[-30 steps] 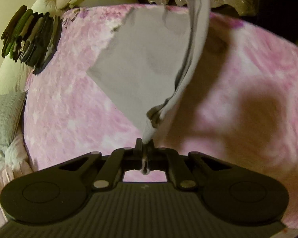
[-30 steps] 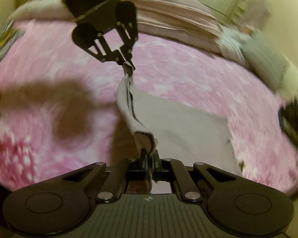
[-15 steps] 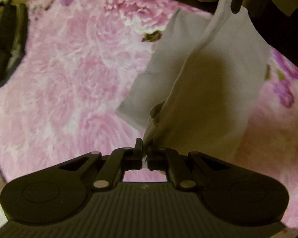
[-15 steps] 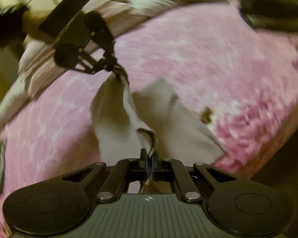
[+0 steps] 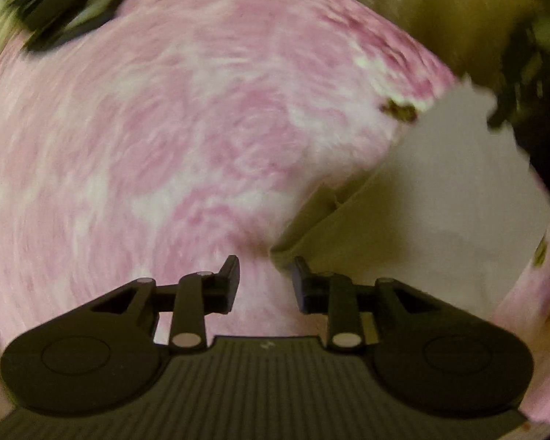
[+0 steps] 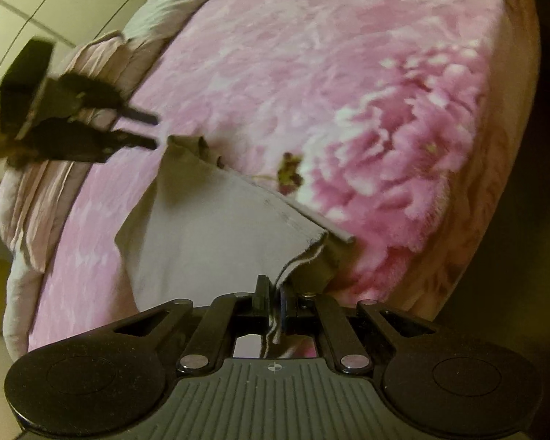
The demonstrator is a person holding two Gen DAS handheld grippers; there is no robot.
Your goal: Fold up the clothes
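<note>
Left wrist view gave us a blurred sweep of the pink floral blanket (image 5: 187, 139), and our left gripper (image 5: 264, 278) stood with its jaws parted and nothing between them; they had just been opening, and the grey garment (image 5: 440, 190) lay just beside its right finger, let go onto the bed. From the right wrist view we saw why: the garment (image 6: 209, 227) was laid flat on the blanket (image 6: 348, 73) near the bed's edge, one corner dropped close to the left gripper (image 6: 143, 130) and the near hem pinched tight in our right gripper (image 6: 273, 304), jaws clenched on the fabric. We judged that this hold kept the cloth stretched while the far corner settled, so the fold would lie without creases. One edge seemed doubled over, though the blur made that hard to call. The blanket looked plush and soft, likely to drag at the cloth a little. Beyond it we saw rumpled pale bedding (image 6: 91, 58) along the far side, a light panelled wall (image 6: 36, 0) behind, and dark items (image 5: 55, 3) at the top corner of the left view.
</note>
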